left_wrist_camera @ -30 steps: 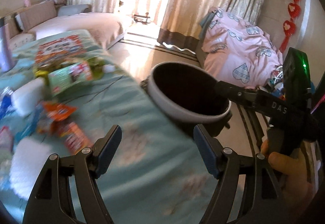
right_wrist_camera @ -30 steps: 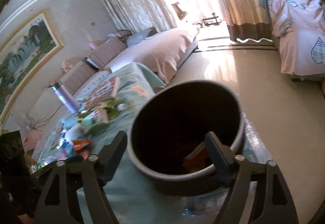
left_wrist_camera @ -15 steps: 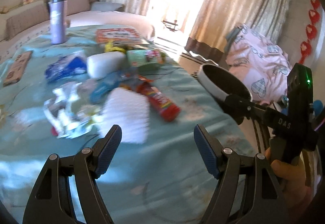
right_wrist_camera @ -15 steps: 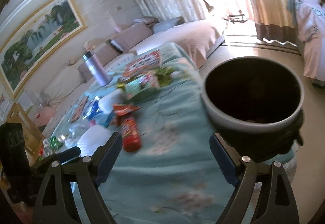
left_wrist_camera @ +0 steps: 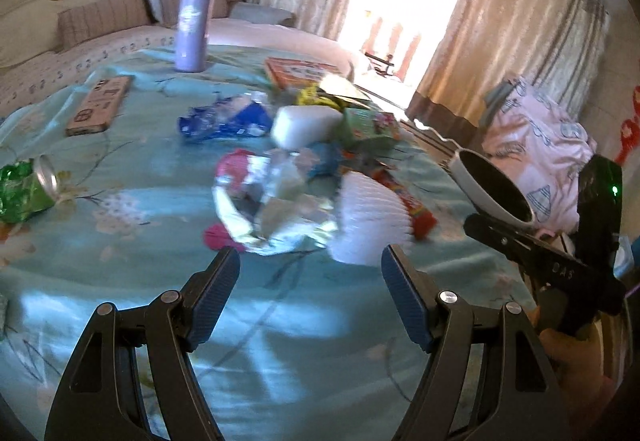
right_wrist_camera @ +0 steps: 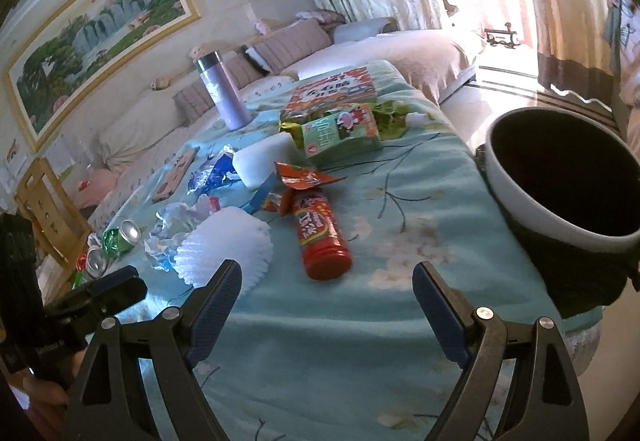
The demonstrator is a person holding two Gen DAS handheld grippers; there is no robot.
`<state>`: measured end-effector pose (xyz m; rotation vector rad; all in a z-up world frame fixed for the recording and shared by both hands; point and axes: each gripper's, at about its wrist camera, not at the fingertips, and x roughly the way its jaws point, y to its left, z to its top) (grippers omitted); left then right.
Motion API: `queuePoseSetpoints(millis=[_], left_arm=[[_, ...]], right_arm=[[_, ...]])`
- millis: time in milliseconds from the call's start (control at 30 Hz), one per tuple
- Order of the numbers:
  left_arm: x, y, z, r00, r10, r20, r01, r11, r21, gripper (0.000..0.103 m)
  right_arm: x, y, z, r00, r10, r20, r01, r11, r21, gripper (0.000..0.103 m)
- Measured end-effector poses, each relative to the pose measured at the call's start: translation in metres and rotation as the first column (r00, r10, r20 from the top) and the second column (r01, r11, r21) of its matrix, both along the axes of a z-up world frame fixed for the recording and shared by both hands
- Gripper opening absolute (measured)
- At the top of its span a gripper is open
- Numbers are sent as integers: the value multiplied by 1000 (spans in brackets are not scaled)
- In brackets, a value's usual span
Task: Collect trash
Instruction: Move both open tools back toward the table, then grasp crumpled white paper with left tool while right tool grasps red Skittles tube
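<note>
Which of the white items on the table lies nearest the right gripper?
The pleated white paper-cup stack, just beyond the right gripper; the smooth white block lies farther back.

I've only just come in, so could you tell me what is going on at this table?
A person holding a gripper in each hand is clearing trash off a table with a teal cloth. Both the left gripper and right gripper are open and empty, hovering over the litter. A white paper frill, a red snack tube, crumpled wrappers and crushed cans lie on the cloth. The trash bin stands at the table's right edge.
</note>
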<state>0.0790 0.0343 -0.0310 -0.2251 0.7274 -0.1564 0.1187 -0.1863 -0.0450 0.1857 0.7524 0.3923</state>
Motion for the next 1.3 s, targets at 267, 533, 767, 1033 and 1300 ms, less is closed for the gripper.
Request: queuePoseSetpoints(millis=[267, 533, 767, 1033, 1300], left_arm=[[28, 14, -9, 998, 39, -53, -37, 998, 42, 75], [53, 4, -20, 995, -8, -95, 12, 999, 43, 30], [49, -3, -6, 999, -20, -51, 23, 998, 57, 16], [34, -21, 30, 998, -48, 39, 46, 998, 49, 16], [31, -66, 45, 988, -141, 65, 138, 989, 51, 16]], right_arm=[[20, 18, -7, 999, 32, -14, -33, 998, -58, 88], [53, 42, -22, 996, 64, -66, -73, 988, -137, 68], [47, 32, -24, 996, 54, -74, -63, 991, -119, 37], [24, -3, -10, 999, -1, -44, -2, 997, -71, 37], [9, -45, 5, 997, -72, -17, 71, 997, -43, 37]])
